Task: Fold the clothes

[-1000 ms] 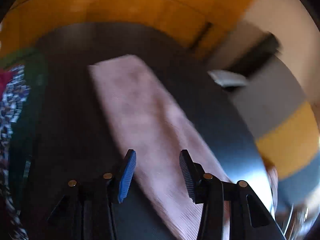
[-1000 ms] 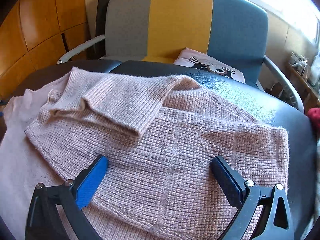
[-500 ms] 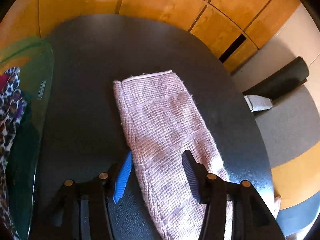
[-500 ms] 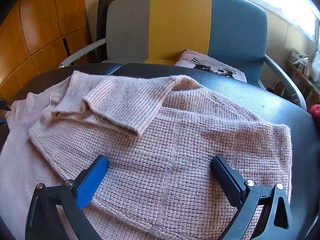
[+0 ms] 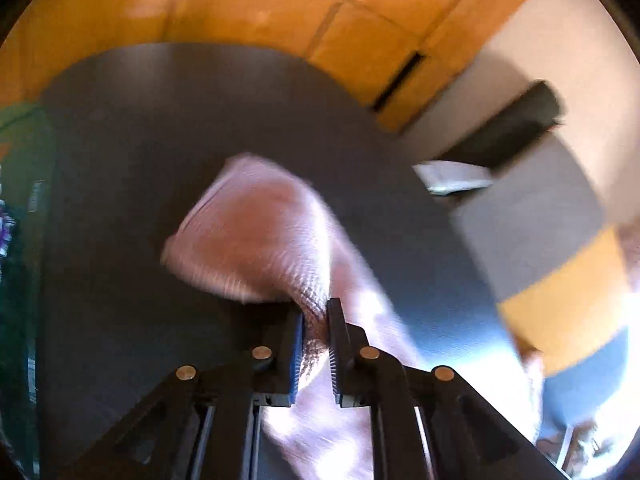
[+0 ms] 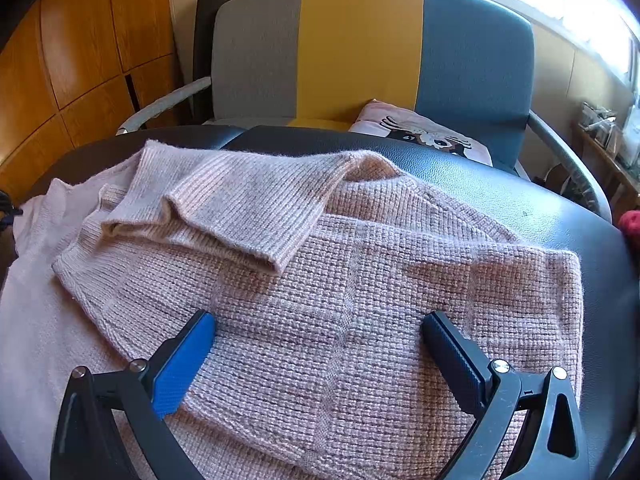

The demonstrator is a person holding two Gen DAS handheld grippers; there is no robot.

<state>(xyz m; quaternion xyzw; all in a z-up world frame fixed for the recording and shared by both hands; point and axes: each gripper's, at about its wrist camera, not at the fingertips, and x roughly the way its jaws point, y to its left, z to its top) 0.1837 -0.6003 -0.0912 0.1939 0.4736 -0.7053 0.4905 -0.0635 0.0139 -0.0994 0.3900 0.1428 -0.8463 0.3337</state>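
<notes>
Left wrist view: the left gripper (image 5: 314, 336) has its jaws closing on a pinch of pink knit, the sleeve (image 5: 256, 240) bunched between the pads at lower centre and rising in a blurred fold toward mid-frame, its far end slack above the dark table (image 5: 160, 120). In the right wrist view the right gripper (image 6: 320, 344) stands wide open over the sweater (image 6: 360, 300), nothing between its pads, the body of the garment spread flat across the lower frame with the ribbed collar (image 6: 224, 216) turned down at centre left. The knit looks soft, thick and light; it should drape and sag from any single hold, and its coarse weave ought to grip well, so edges, cuffs and hems appear the sound places to take it. Only the left view shows the held sleeve and a green tub (image 5: 24, 200) at the left edge; only the right view shows the sweater's body, the striped chair (image 6: 360, 48) at top and a printed cushion (image 6: 424, 136) on its seat.
</notes>
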